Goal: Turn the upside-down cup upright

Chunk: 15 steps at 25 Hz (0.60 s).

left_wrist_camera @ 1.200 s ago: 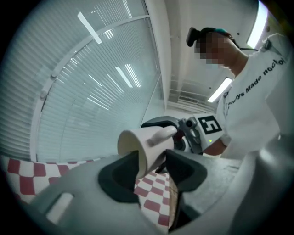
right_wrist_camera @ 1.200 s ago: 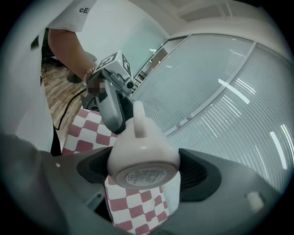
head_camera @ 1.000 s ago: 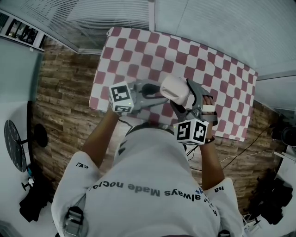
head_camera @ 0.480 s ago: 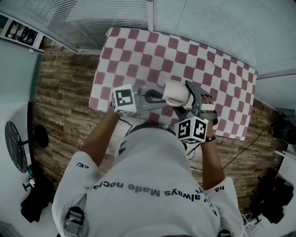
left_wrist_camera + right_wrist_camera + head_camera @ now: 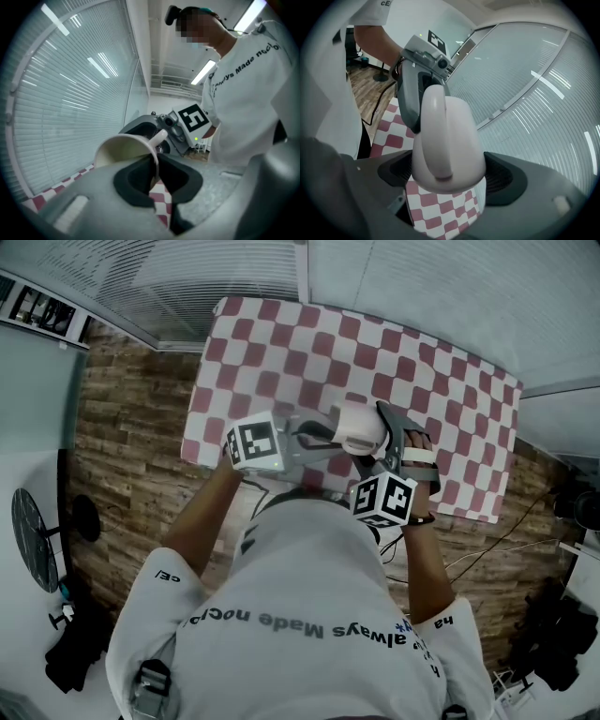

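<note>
A white cup [image 5: 356,430] hangs on its side over the near edge of the chequered table [image 5: 309,343], held between both grippers. My left gripper [image 5: 323,438] comes in from the left and is shut on the cup's rim [image 5: 152,161], one pad inside the mouth and one outside. The cup's open mouth [image 5: 123,151] faces that gripper. My right gripper [image 5: 375,442] straddles the cup's body [image 5: 447,140] near its base, with a pad against each side and the jaws just starting to open. The handle [image 5: 436,117] faces the right gripper's camera.
The red-and-white cloth covers the whole table, with nothing else standing on it. Glass walls with blinds [image 5: 187,277] run behind the table. Wooden floor [image 5: 122,446] lies to the left, with a fan [image 5: 33,535] and cables [image 5: 487,549] around it.
The left gripper moved right to the cup and closed on its rim. The cup, tilted a second ago, now lies closer to level and slightly lower in the right gripper.
</note>
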Each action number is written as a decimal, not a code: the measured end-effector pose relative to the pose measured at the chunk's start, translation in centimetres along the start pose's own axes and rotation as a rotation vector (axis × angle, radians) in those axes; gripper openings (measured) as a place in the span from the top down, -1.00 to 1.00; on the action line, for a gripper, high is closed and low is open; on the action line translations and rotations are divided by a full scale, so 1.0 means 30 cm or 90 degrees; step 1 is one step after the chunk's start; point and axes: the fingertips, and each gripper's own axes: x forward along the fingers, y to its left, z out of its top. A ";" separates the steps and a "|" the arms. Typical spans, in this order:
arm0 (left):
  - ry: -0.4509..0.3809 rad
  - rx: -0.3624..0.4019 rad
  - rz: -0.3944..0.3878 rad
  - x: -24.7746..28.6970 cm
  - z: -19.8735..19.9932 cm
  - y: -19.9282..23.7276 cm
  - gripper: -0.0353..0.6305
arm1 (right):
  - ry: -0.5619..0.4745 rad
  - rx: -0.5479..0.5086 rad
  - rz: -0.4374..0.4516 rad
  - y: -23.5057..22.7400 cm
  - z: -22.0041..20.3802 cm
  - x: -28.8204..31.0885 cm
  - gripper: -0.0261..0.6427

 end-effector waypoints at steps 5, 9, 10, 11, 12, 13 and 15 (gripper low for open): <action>0.046 0.019 0.018 0.016 0.012 0.005 0.82 | 0.038 -0.018 -0.014 0.000 -0.015 0.018 -0.52; 0.072 0.027 0.019 0.034 0.008 0.003 0.82 | 0.056 -0.039 -0.019 0.008 -0.011 0.032 -0.56; 0.076 0.028 0.017 0.039 0.007 0.001 0.82 | 0.058 -0.041 -0.020 0.009 -0.009 0.036 -0.56; 0.079 0.029 0.015 0.044 0.006 -0.002 0.82 | 0.059 -0.042 -0.022 0.008 -0.007 0.038 -0.55; 0.080 0.030 0.013 0.048 0.007 -0.004 0.82 | 0.060 -0.043 -0.025 0.006 -0.004 0.040 -0.53; 0.081 0.031 0.012 0.049 0.008 -0.006 0.82 | 0.061 -0.044 -0.028 0.003 -0.002 0.041 -0.48; 0.082 0.032 0.015 0.045 0.011 -0.006 0.82 | 0.057 -0.039 -0.030 0.001 0.004 0.043 -0.46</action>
